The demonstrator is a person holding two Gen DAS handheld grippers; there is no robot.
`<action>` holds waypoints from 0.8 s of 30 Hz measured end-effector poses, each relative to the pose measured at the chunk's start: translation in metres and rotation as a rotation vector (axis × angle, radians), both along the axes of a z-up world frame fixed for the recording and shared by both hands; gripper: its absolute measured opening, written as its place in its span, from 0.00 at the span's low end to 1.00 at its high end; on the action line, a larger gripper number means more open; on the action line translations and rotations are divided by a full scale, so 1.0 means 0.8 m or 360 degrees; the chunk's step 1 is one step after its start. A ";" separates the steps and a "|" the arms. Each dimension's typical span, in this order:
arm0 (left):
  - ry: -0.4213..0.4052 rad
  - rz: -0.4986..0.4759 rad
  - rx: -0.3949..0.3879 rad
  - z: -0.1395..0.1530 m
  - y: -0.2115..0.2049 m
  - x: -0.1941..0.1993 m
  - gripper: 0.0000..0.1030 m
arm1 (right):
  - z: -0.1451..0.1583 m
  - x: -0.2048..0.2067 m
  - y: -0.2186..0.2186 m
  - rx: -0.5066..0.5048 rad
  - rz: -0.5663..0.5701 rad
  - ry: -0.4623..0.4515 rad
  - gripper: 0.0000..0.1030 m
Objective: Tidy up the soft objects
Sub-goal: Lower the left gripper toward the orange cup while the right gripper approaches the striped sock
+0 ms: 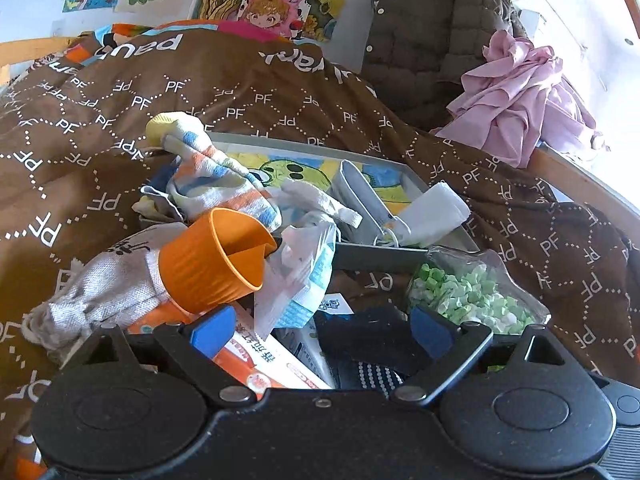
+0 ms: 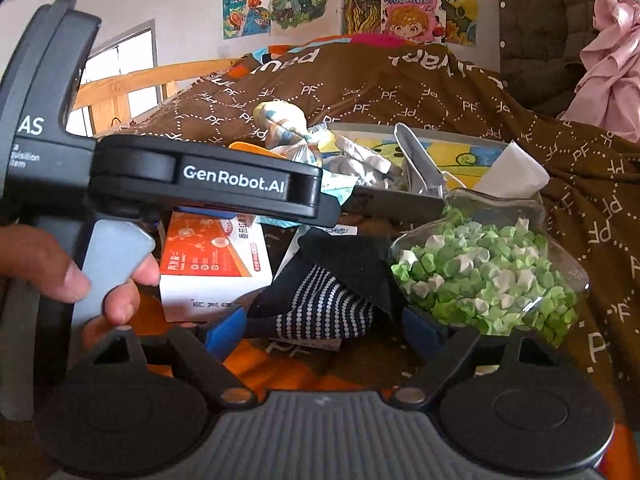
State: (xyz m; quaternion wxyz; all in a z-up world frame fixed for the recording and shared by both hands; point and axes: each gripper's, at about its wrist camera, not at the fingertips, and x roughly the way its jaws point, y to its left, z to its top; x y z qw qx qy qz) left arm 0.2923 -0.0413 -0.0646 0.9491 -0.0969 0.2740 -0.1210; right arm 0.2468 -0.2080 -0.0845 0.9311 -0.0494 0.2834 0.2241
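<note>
The dark sock, black with a patch of white dots, lies on the brown quilt of the bed. I take it as my landmark. My right gripper has its jaws spread wide to either side of the sock's near end; the blue pads do not press it that I can see. In the left wrist view the same sock sits between the jaws of my left gripper, also spread wide and holding nothing.

Just right of the sock: a clear glass bottle lying on its side, full of green and white folded paper stars. Just left of it: an orange-and-white carton with printed characters. Beyond the sock, a shallow grey tray holds a striped sock, white crumpled cloth and a folded white tissue. An orange ribbed cup lies tipped left of the tray, against a pale canvas pouch.

Far beyond the sock, right: a pink garment heaped against a quilted dark jacket. Cartoon posters on the wall.
</note>
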 end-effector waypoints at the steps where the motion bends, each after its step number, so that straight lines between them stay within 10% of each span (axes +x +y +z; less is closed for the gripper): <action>1: -0.0003 -0.0005 0.0012 0.000 -0.001 0.001 0.92 | -0.001 0.002 0.000 0.0002 0.0000 0.0004 0.84; 15: 0.0064 0.0039 -0.0018 -0.001 -0.011 0.045 0.95 | -0.004 0.016 -0.002 0.0060 -0.0037 0.0021 0.73; 24: 0.0196 0.0020 0.0016 -0.008 -0.005 0.072 0.58 | -0.006 0.015 0.009 -0.0014 0.0017 0.0026 0.67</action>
